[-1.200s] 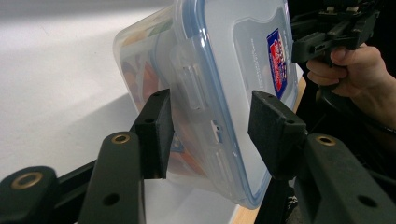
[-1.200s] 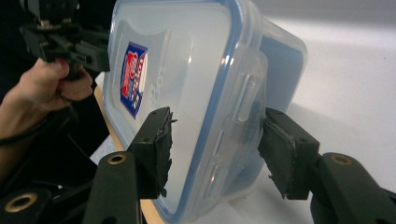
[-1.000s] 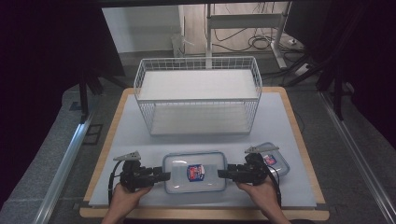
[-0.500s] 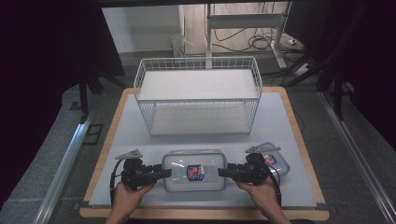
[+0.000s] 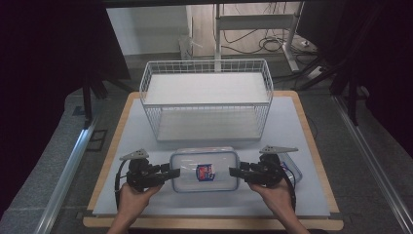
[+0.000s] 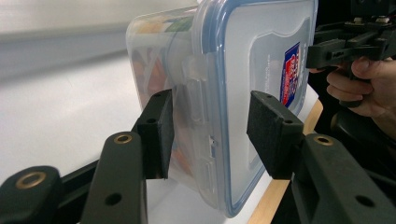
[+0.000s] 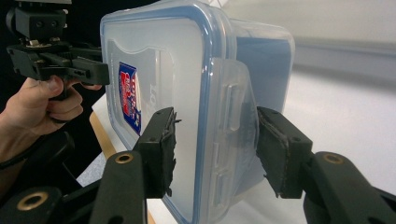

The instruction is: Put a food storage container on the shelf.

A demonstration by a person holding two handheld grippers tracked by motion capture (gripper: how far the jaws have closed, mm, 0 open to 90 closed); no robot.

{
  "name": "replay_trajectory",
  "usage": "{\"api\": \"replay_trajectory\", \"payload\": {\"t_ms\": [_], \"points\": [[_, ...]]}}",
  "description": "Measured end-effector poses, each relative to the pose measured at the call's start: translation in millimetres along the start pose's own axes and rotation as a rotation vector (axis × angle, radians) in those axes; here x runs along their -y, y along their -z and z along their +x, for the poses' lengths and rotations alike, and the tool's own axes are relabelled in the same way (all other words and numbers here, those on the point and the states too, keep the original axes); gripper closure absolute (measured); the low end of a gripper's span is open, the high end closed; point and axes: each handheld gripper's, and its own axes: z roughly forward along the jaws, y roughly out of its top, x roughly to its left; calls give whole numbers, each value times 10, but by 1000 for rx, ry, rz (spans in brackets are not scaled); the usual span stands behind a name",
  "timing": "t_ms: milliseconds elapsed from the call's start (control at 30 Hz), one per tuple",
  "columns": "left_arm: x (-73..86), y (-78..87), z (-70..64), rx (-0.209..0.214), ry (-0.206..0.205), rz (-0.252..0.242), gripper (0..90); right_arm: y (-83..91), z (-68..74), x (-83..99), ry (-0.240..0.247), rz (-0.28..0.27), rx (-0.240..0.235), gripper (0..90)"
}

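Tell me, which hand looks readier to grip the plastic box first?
Probably the right hand-held gripper: its open jaws straddle the box's end clasp more tightly, one pad nearly touching. The left hand-held gripper shows wider gaps.

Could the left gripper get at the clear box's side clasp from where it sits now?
Probably yes. The left gripper has its open jaws on either side of the side clasp of the clear box, with nothing between them. The right gripper is at the box's far end, out of the way.
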Motion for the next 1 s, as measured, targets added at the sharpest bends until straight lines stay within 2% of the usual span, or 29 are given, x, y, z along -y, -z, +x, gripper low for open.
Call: {"api": "replay_trajectory", "payload": {"t_ms": [233, 467, 733, 833, 967, 1000], "points": [[-200, 81, -39, -10, -32, -15, 520, 32, 46, -167, 23, -27, -3, 498], [-495, 150, -84, -23, -65, -31, 520, 92, 66, -426, 37, -53, -9, 498], [-807, 162, -110, -29, -81, -47, 519, 152, 40, -667, 39, -84, -11, 498], [-930, 170, -132, -32, -87, -56, 519, 205, 32, -823, 36, -105, -14, 497], [-1049, 187, -143, -35, -85, -66, 519, 222, 33, -890, 37, -112, -12, 496], [-1139, 203, -138, -35, -90, -73, 519, 243, 41, -1014, 40, -122, -10, 495]]}}
